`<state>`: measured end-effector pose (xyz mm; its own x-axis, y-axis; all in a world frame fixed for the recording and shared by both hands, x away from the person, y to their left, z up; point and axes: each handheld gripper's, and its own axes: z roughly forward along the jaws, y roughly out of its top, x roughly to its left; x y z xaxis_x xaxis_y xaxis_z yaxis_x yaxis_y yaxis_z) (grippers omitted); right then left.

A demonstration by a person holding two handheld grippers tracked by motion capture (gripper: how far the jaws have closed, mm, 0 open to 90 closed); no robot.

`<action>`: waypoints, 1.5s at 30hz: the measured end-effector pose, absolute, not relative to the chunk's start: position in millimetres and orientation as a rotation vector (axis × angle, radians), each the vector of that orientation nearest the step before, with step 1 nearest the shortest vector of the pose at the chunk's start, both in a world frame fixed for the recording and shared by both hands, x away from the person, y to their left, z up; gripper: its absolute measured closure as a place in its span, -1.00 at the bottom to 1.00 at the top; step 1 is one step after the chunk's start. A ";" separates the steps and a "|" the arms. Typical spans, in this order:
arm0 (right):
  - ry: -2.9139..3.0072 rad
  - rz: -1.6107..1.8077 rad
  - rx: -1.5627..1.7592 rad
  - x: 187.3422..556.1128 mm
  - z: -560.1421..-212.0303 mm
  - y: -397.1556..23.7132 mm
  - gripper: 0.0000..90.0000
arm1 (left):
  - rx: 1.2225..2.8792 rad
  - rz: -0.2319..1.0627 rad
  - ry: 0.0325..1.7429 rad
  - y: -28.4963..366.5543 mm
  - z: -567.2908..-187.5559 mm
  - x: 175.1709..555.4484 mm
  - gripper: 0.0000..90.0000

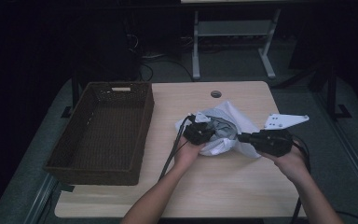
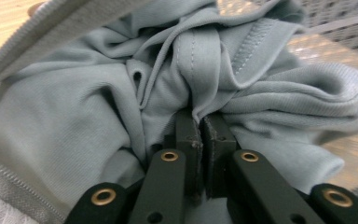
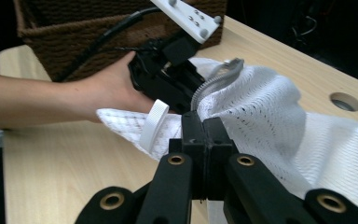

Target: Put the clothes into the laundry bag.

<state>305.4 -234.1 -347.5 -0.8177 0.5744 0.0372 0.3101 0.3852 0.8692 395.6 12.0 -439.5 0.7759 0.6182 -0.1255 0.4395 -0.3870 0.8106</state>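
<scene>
Gripping grey cloth (image 2: pixel 121 116), the left gripper (image 1: pixel 200 133) should pull steadily. The right gripper (image 3: pixel 204 140), clamped, probably pinches the white mesh bag (image 3: pixel 270 112); keep it taut.

Both forearms entering from the near edge of the table (image 1: pixel 242 196), converging toward its middle. Left hand (image 1: pixel 186 154) wrapped round the rear of the left gripper (image 1: pixel 209 132), aimed to the right. Jaws pressed together, pinching a fold of grey-blue garment (image 2: pixel 98 121). Right hand (image 1: pixel 291 161) under the right gripper (image 1: pixel 239 137), aimed left, body level, grey plate on top. Jaws closed tight, clamped on the edge of white mesh fabric (image 3: pixel 261 107). Gripper tips facing each other, near, apart.
</scene>
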 end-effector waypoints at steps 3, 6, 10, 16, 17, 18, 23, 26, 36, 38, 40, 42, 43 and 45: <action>2.382 1.410 0.791 308.8 -348.6 -237.1 0.98 | 2.043 0.230 0.764 20.4 -429.6 386.1 0.60; 2.390 1.406 0.799 312.0 -350.3 -238.8 0.98 | 2.038 0.219 0.742 36.9 -416.3 374.3 0.38; 2.412 1.402 0.803 313.7 -354.6 -238.5 0.98 | 2.065 0.173 0.695 57.6 -402.9 359.0 0.15; 2.466 1.369 0.801 313.2 -365.2 -233.3 0.98 | 2.133 0.182 0.711 68.7 -411.9 355.0 0.04; 2.475 1.364 0.803 312.7 -367.1 -232.8 0.98 | 2.137 0.176 0.718 69.5 -414.1 357.3 0.04; 2.480 1.359 0.803 312.4 -368.5 -232.9 0.98 | 2.131 0.165 0.733 69.7 -416.9 360.1 0.04; 2.500 1.342 0.823 311.5 -376.2 -236.4 0.97 | 2.166 0.110 0.700 52.1 -428.5 368.7 -0.03; 2.501 1.345 0.821 311.4 -375.6 -236.7 0.97 | 2.205 0.093 0.662 30.8 -437.1 371.5 -0.01; 2.467 1.367 0.818 308.6 -368.2 -245.2 0.97 | 2.063 0.113 0.599 0.1 -419.3 372.4 0.88; 2.466 1.362 0.827 309.8 -369.5 -246.3 0.97 | 2.006 0.128 0.587 0.7 -405.1 369.3 0.88; 2.464 1.354 0.828 310.3 -369.8 -245.6 0.97 | 1.965 0.163 0.565 2.1 -390.2 366.6 0.89; 2.459 1.357 0.820 309.9 -367.9 -244.9 0.97 | 1.923 0.186 0.552 4.5 -378.8 364.1 0.88; 2.455 1.356 0.814 309.4 -366.4 -244.6 0.97 | 1.904 0.197 0.546 6.0 -373.5 362.1 0.88; 2.443 1.339 0.817 308.9 -364.3 -245.3 0.97 | 1.883 0.206 0.535 7.7 -368.3 359.3 0.88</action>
<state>308.9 -245.3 -364.3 -0.8158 0.5755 0.0572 0.3579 0.4246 0.8316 359.3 7.7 -368.3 0.8824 0.4570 -0.1119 0.2645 -0.2850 0.9213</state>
